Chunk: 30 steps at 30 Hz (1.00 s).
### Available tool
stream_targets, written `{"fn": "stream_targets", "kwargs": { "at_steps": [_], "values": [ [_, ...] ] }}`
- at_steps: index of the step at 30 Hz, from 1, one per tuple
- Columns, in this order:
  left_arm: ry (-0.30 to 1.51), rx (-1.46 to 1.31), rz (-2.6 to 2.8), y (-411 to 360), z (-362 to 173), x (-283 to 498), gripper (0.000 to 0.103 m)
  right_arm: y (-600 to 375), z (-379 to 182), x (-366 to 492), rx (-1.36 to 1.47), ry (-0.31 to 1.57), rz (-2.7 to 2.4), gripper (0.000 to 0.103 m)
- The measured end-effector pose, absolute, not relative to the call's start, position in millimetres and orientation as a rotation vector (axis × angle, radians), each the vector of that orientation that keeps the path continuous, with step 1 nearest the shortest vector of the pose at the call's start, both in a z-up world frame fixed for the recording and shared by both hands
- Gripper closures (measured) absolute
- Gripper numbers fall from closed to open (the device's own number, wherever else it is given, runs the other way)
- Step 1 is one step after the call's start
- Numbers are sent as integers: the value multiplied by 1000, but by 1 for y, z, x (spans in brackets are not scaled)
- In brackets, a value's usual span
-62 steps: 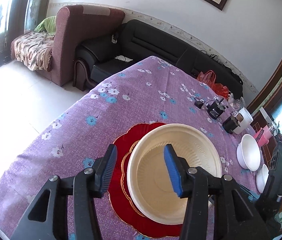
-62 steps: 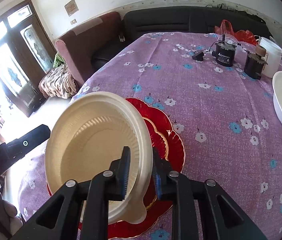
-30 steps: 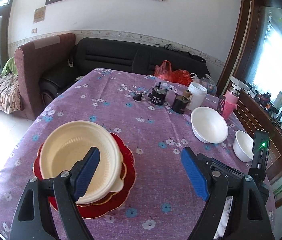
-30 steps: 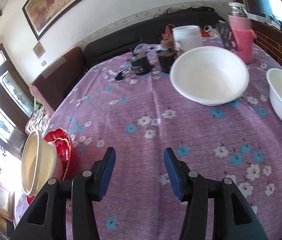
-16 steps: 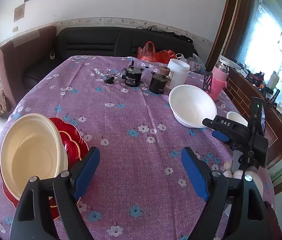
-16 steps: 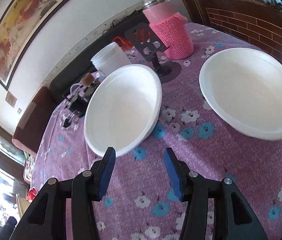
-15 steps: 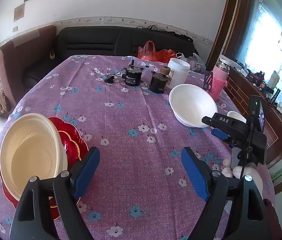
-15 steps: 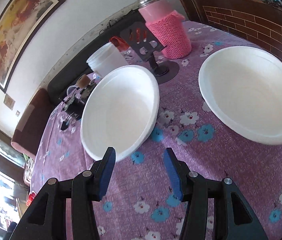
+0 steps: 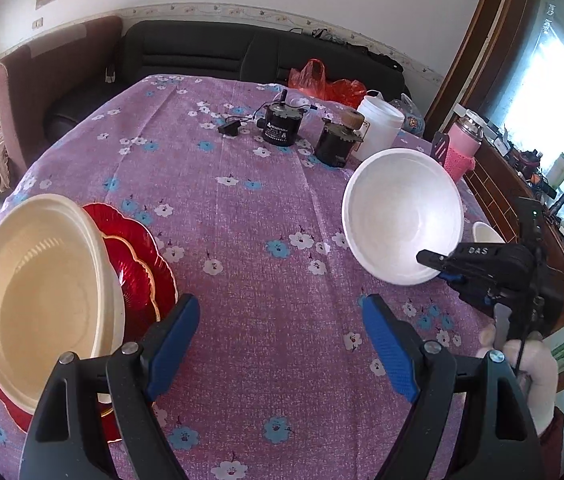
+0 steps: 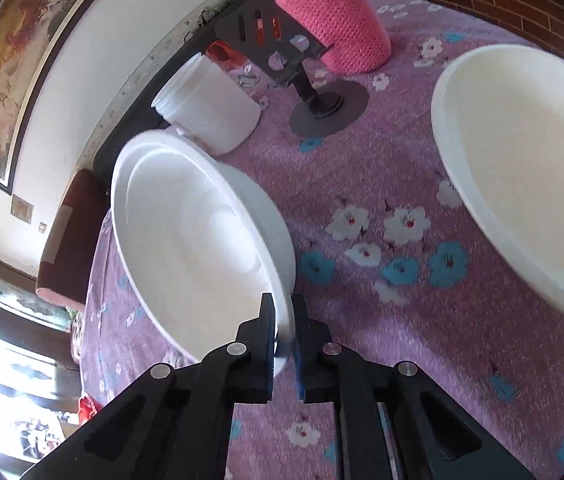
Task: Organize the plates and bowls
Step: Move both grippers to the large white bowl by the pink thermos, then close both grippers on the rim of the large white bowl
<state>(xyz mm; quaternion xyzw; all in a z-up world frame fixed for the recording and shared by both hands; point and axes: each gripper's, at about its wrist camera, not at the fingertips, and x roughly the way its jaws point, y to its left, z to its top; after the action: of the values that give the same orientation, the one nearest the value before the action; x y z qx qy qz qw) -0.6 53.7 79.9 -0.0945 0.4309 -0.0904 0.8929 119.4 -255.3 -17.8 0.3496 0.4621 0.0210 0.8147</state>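
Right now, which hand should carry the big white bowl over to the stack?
Right. Its gripper is shut on the white bowl's near rim; the left gripper is open and empty, between bowl and stack.

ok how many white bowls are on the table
2. One white bowl is clamped at its rim by the right gripper; a second bowl sits to its right. Others may be out of view.

Daylight scene, bright overall. Window (image 9: 554, 92) beyond the right finger in the left wrist view is blown out with bluish glare. Doorway (image 10: 5, 364) left of the fingers in the right wrist view is overexposed too. Strong fisheye bending and dark vignette at all edges. Second white bowl (image 10: 522, 176), right of the fingers, shows motion smear; shadows stay soft.
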Motion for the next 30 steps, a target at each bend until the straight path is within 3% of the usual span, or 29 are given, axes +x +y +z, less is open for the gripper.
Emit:
{"fn": "stream_targets", "kwargs": {
  "at_steps": [9,14,20,30],
  "values": [
    [956,-202,-196,39,62,13,20,-243,-18,68,814,1123,256,94],
    [977,-197,-217,23,59,25,21,-247,-6,60,665,974,139,92],
    [995,-222,-214,4,54,65,21,-258,-1,61,638,811,121,68],
    [1056,-278,-231,-38,28,148,21,-273,-15,68,715,759,126,65]
  ]
}}
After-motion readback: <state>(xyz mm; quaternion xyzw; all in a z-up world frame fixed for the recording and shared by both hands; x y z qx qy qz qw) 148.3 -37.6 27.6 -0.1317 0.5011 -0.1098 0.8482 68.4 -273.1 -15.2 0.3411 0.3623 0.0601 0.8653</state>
